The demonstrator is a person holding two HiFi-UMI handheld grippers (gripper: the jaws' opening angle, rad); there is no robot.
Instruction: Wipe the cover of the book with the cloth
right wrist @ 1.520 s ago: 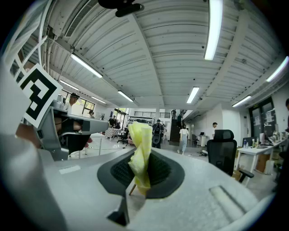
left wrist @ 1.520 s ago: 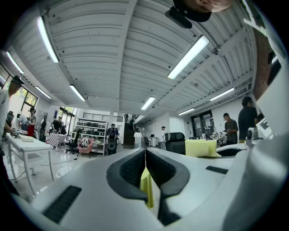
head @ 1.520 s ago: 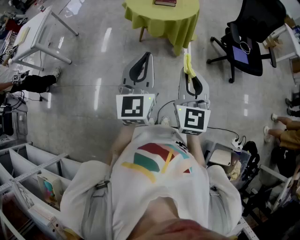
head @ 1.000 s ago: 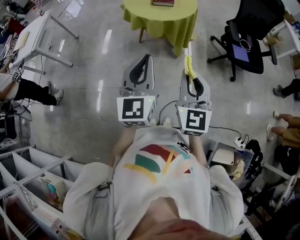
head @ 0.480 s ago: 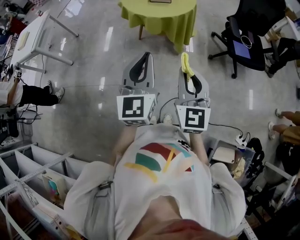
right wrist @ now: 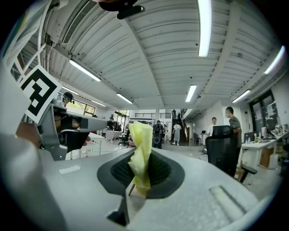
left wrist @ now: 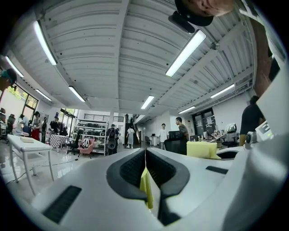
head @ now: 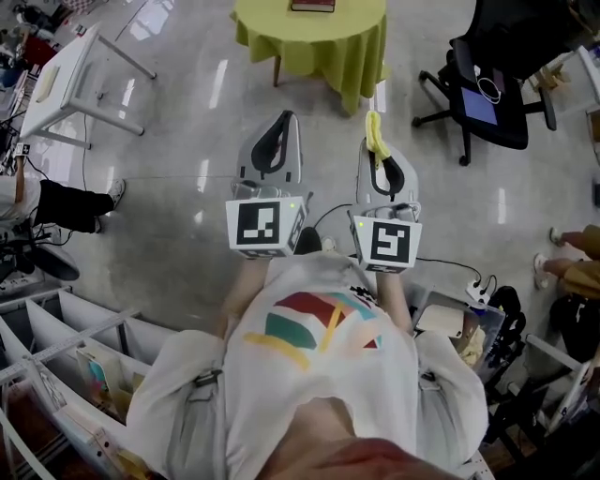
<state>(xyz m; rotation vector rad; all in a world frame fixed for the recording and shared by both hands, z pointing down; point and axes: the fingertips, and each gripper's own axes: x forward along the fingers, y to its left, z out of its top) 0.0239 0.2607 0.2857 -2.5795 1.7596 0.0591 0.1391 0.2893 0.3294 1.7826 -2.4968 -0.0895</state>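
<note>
Cloth [right wrist: 141, 149], yellow, sits clamped in right gripper [head: 379, 155] fingers, poking past the tips. Left gripper [head: 281, 122] fingers are pressed together. Book [head: 312, 5] lies on round green-draped worktop [head: 319, 42]; both grippers are side by side, well apart from worktop.

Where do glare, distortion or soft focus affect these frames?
Head view: bright streaks of glare on the glossy floor, and straight edges bow outward. Left gripper view: heavy fisheye, dark corners, ceiling light blown out. Right gripper view: same dark corners; the yellow cloth reads clearly, while distant people are small and soft.
</note>
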